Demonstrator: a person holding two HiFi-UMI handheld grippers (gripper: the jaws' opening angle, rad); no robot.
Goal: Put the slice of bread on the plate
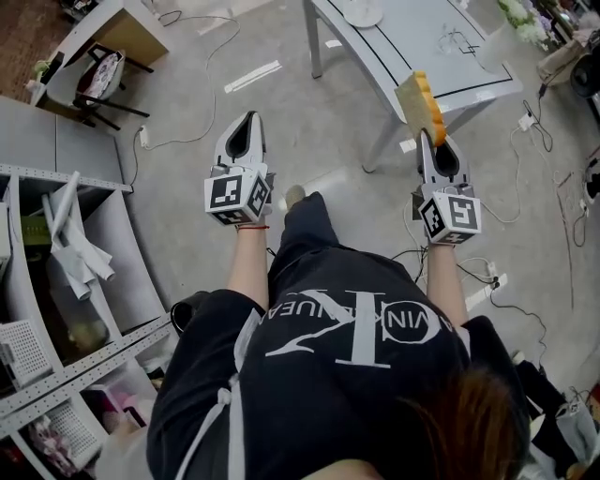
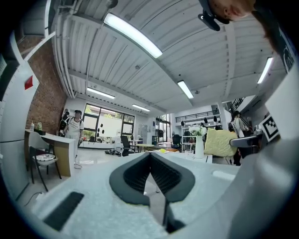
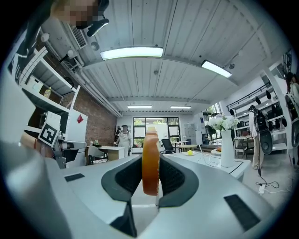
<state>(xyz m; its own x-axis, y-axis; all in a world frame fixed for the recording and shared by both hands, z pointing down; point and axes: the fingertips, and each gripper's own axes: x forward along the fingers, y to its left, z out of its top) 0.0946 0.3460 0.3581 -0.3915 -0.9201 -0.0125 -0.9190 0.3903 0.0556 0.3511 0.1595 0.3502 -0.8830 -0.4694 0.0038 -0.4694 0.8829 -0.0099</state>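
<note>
- Right gripper [image 3: 150, 164]: the jaws are clamped on the slice of bread [image 3: 150, 158], which is seen edge-on and upright between the pads.
- Left gripper [image 2: 150, 157]: the jaw tips are closed on each other and nothing is seen between them. It is held level, well apart from the right one.
- Bread location: the slice is carried in the air, standing up past the right jaw tips, close to the near edge of the grey table [image 1: 441, 42]. Whether it is already over the tabletop cannot be told.
- A white round dish [image 1: 362, 11] is noted at the far end of the table, cut by the frame edge. It is judged to be the plate, but this is not confirmed. A vase [image 3: 226, 151] of flowers is seen on a table in the right gripper view.
- Progress: the pick-up is judged complete and the carry is judged to be the step in hand.
- Left to do: the slice is to be brought over the dish, turned from upright to flat, lowered and let go. Nothing is yet placed.
</note>
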